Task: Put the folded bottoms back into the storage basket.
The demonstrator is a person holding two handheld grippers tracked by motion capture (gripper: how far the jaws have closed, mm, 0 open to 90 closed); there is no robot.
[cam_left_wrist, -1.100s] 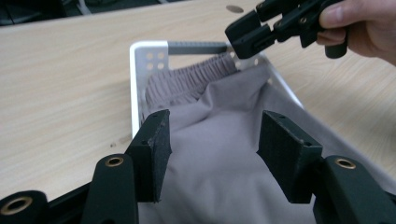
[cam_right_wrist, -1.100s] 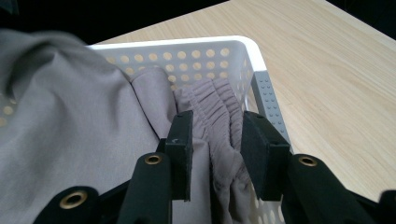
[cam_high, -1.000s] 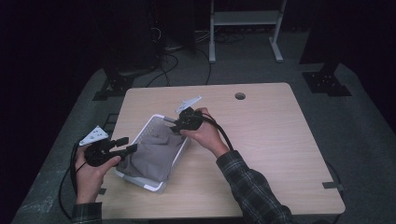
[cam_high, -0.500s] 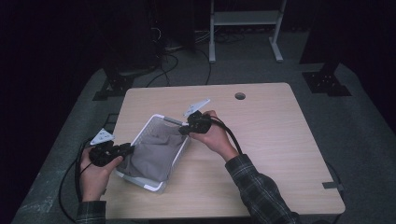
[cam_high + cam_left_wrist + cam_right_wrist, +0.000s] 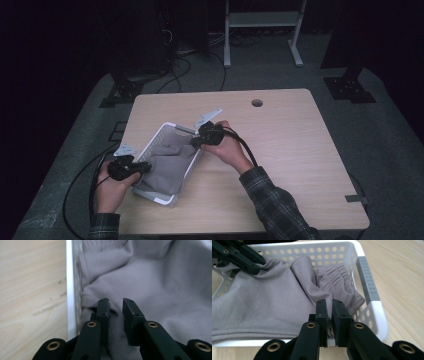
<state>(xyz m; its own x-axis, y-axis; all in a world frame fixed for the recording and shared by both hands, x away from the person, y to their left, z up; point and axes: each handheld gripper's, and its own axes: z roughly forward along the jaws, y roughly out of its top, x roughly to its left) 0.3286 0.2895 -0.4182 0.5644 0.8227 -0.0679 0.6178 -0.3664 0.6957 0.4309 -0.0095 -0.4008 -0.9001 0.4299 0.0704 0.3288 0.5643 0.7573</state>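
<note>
Pale wooden table [image 5: 280,150] carries a white perforated basket [image 5: 159,137] with a grey cloth [image 5: 167,165] lying inside it. At the basket's near left corner, the left gripper [image 5: 142,167] has just been closing and pinches a fold of the cloth. At the basket's far right rim, the right gripper [image 5: 194,141], nearly closed, grasps the cloth's edge.

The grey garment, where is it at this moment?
In the high view the grey garment lies inside the white basket at the table's left, between both grippers.
</note>
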